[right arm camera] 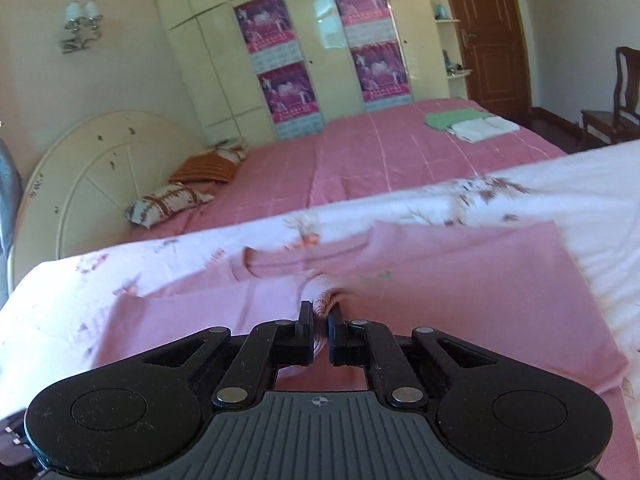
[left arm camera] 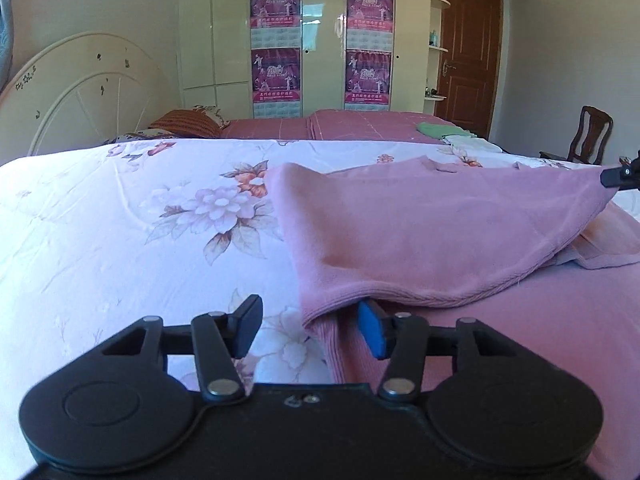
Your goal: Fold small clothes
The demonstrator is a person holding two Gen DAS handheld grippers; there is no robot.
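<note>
Left wrist view: the left claw gapes released at lower centre beside the pink garment on the floral bed; right wrist view: the right claw pinches its bunched edge, which may slip.

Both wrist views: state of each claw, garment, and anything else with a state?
left claw: open, at the pink garment's lifted hem, gripping nothing
right claw: shut on the pink garment
pink garment: on the floral quilt, one corner lifted
green and white clothes: folded, on the pink bed
wooden door: closed
wardrobe doors: closed
</note>
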